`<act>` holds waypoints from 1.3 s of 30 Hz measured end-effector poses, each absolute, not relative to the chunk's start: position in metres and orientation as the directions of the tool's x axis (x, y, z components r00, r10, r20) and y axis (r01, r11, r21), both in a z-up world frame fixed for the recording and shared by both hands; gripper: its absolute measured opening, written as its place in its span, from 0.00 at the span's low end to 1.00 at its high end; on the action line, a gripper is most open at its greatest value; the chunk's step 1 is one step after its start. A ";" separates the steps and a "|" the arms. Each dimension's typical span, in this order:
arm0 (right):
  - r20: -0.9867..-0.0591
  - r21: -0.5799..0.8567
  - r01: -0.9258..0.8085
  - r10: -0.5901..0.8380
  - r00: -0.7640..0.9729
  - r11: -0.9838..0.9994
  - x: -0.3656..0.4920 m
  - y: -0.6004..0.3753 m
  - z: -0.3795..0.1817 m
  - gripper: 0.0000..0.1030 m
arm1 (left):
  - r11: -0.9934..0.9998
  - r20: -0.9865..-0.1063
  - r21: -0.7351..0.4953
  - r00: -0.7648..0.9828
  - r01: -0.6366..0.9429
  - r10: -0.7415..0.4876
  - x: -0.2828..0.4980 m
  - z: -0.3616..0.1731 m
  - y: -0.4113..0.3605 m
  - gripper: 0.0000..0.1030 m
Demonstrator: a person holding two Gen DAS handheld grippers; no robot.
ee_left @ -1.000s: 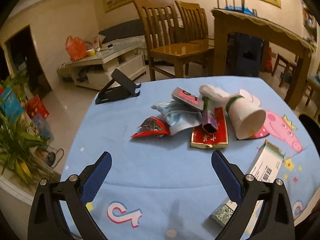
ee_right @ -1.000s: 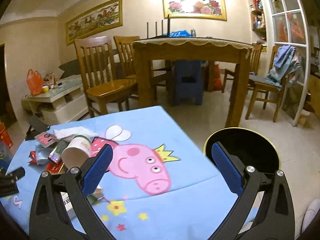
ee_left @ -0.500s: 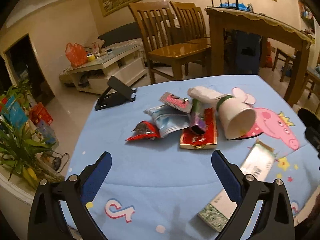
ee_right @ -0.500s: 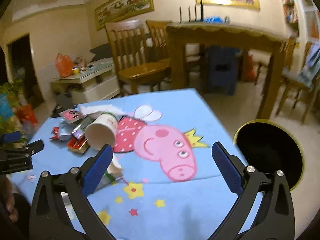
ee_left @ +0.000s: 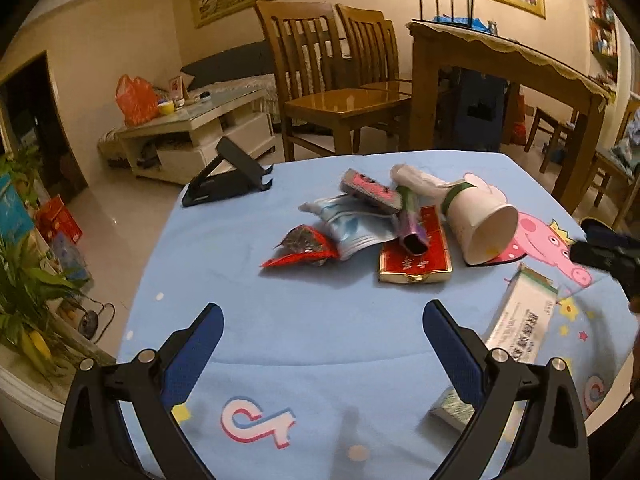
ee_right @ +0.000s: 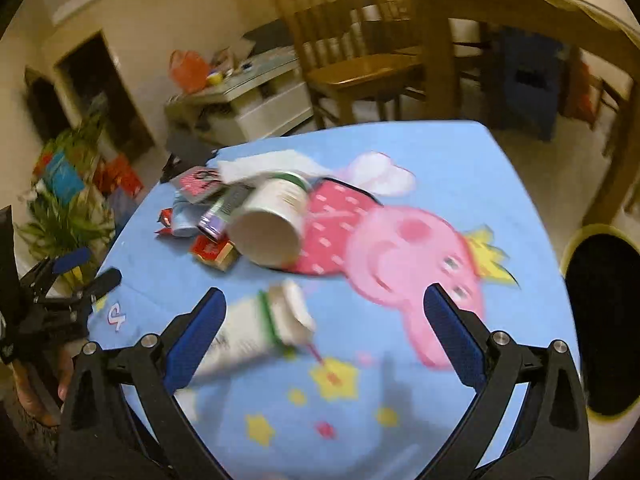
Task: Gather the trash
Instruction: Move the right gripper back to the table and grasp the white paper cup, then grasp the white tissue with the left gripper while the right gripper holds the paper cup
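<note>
Left claw (ee_left: 320, 344): I hold it spread, empty; paper cup (ee_left: 480, 224) ahead-right.
Right claw (ee_right: 322, 328): spread, empty; white carton (ee_right: 256, 332) between fingers.

Right gripper (ee_right: 320, 320) now nearer trash pile (ee_right: 240, 216)

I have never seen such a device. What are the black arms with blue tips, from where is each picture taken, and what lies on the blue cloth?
They are two hand-held grippers, one in each of a person's hands. Each carries a camera looking along its jaws, so you see the left gripper in one picture and the right gripper in the other. Both are open and hold nothing. On the blue cartoon tablecloth lies trash: a tipped white paper cup, a red foil wrapper, a flat red and gold box and a long white carton. A round black bin stands beside the table.
</note>
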State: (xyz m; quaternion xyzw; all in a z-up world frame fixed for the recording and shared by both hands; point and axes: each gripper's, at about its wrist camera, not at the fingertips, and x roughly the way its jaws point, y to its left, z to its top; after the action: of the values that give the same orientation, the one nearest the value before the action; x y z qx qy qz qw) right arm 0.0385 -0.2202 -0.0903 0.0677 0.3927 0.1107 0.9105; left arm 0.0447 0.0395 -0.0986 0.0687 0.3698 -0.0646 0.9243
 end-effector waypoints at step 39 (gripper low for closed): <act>-0.484 0.666 -0.068 0.500 0.718 0.743 0.029 -0.402 -0.118 0.54 | 0.883 -0.930 0.105 0.359 0.458 -0.076 0.267 -0.132 -0.113 0.43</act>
State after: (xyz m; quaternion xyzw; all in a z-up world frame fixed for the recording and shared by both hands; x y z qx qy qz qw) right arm 0.0289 -0.4024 -0.1181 0.3192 0.3382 0.1631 0.8702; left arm 0.2667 -0.1130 -0.1325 0.1765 0.5411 -0.1658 0.8053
